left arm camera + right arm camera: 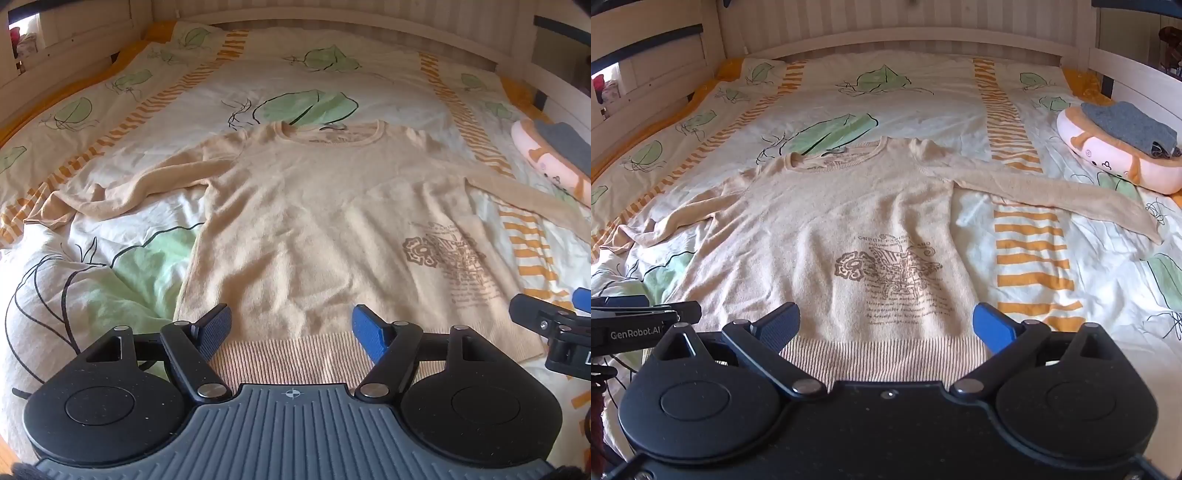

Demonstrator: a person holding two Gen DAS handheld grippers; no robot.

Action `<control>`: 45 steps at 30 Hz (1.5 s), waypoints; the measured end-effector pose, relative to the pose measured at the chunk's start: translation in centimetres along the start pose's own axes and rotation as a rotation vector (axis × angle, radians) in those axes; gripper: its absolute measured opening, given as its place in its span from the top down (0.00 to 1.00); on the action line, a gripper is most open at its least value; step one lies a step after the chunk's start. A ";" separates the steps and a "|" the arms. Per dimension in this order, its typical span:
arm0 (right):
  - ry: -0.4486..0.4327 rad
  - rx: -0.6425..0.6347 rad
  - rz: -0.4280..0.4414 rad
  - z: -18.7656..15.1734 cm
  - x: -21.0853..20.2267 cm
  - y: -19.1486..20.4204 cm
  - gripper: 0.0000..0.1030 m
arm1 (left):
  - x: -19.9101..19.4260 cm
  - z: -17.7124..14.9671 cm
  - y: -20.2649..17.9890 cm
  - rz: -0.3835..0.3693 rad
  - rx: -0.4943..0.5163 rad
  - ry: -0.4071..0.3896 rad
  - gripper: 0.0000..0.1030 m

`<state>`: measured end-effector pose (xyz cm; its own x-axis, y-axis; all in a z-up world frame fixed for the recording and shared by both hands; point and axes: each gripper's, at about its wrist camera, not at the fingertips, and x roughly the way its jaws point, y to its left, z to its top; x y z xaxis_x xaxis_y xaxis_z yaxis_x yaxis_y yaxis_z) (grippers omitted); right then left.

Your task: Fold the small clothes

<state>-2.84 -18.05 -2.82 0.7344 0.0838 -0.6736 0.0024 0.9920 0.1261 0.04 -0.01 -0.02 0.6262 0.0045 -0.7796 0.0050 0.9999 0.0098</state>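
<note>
A beige long-sleeved sweater [314, 206] with a brown print lies flat, front up, on the bed, neck away from me and both sleeves spread outward; it also shows in the right wrist view [849, 218]. My left gripper [291, 328] is open and empty, hovering over the left part of the ribbed hem. My right gripper [890, 325] is open and empty over the right part of the hem, below the print [890, 277]. The right gripper shows at the right edge of the left wrist view [554, 325].
The bed has a white duvet [923, 92] with green leaves and orange stripes. A pink plush cushion [1108, 155] with a folded grey garment [1130, 127] on it lies at the right. White wooden bed rails [886, 37] surround the mattress.
</note>
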 end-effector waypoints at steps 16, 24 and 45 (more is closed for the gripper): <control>0.045 -0.008 0.009 -0.5 0.5 0.3 0.04 | 0.2 -0.2 0.1 0.006 0.002 0.013 0.31; 0.056 -0.016 0.015 -0.6 0.7 0.5 0.04 | 0.2 -0.3 0.0 0.009 0.005 0.016 0.31; 0.061 -0.018 0.017 -0.6 0.8 0.6 0.04 | 0.2 -0.2 0.2 0.014 0.008 0.017 0.31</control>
<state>-2.67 -17.29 -3.76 0.6917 0.1059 -0.7144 -0.0225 0.9919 0.1252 0.04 0.24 -0.29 0.6128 0.0187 -0.7900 0.0030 0.9997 0.0260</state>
